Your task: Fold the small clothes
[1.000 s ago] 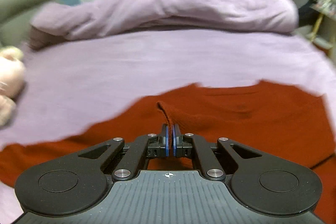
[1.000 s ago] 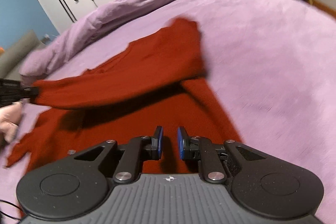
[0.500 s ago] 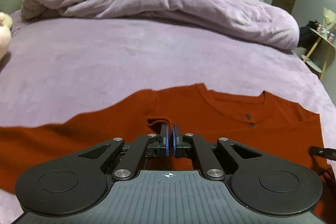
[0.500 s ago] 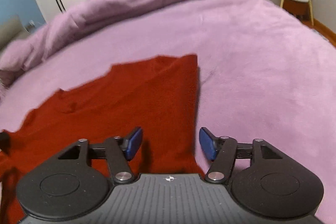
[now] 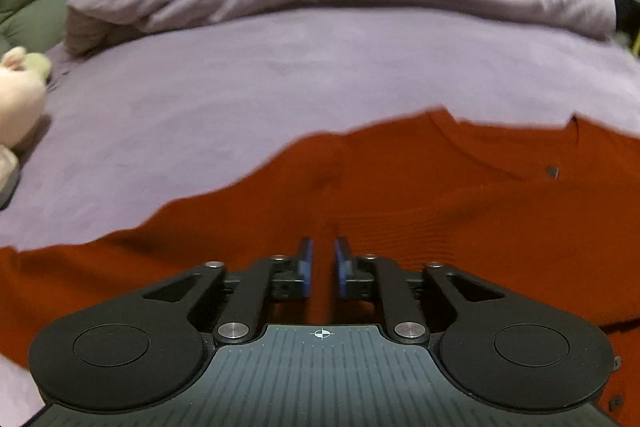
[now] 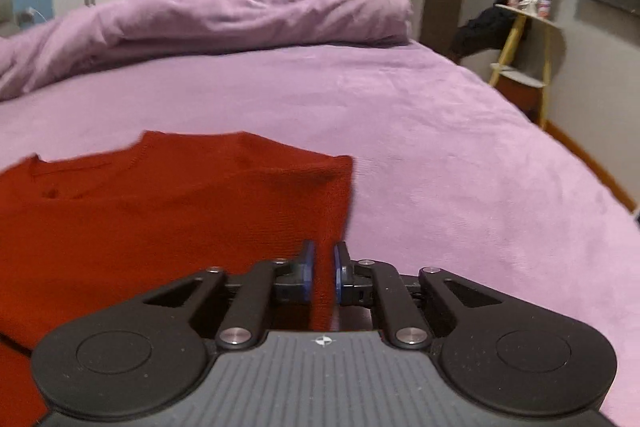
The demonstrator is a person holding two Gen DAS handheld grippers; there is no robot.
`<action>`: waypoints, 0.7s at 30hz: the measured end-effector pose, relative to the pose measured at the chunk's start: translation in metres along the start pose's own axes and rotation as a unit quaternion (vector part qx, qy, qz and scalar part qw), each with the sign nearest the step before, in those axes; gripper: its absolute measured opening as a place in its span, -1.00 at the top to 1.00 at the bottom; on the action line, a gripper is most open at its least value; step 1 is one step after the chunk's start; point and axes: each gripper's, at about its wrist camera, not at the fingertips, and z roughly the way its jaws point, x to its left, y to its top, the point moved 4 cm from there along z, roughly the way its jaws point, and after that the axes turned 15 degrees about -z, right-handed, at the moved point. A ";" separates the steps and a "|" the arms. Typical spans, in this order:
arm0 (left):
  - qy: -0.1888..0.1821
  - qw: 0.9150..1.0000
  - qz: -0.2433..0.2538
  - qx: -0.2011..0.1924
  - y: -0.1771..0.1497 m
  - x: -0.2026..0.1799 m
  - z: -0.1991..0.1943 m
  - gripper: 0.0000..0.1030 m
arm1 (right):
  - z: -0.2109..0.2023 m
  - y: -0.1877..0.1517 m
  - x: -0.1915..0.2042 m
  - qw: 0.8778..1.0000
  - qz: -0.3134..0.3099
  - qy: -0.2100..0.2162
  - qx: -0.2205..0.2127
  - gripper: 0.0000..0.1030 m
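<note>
The right hand-held gripper point(image 6: 321, 277) has just been closing, its jaws a little apart over the sweater's point(image 6: 160, 203) right edge on the bed point(image 6: 440, 155).

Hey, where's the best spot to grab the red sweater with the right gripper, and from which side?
Probably the sweater's right side edge, just ahead of the right gripper. Come in from the bare bedspread side: that edge lies straight and free, so the jaws can straddle it.
</note>
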 end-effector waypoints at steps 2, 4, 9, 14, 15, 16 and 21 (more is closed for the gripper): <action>-0.011 1.000 -0.015 -0.022 0.002 0.002 -0.014 0.19 | -0.007 0.008 -0.004 0.999 0.002 -0.039 -0.003 0.68; -0.047 0.998 -0.022 -0.027 0.001 -0.011 -0.023 0.11 | -0.022 0.016 -0.002 0.999 0.011 -0.023 -0.035 0.63; -0.074 0.997 0.032 0.015 -0.014 -0.060 0.003 -0.03 | -0.027 0.026 0.059 0.990 -0.040 0.124 -0.061 0.65; -0.041 0.998 0.045 0.001 -0.018 -0.069 0.029 -0.31 | -0.002 0.010 0.066 0.990 -0.116 0.063 -0.050 0.70; -0.038 0.998 0.044 -0.001 -0.018 -0.069 0.032 -0.36 | -0.001 0.008 0.056 0.991 -0.119 0.037 -0.050 0.70; -0.036 0.998 0.042 -0.001 -0.018 -0.068 0.035 -0.44 | 0.000 0.006 0.044 0.992 -0.119 0.005 -0.050 0.37; -0.036 0.999 0.022 0.007 -0.014 -0.059 0.030 -0.54 | 0.008 -0.006 -0.010 0.999 -0.035 -0.017 -0.016 0.26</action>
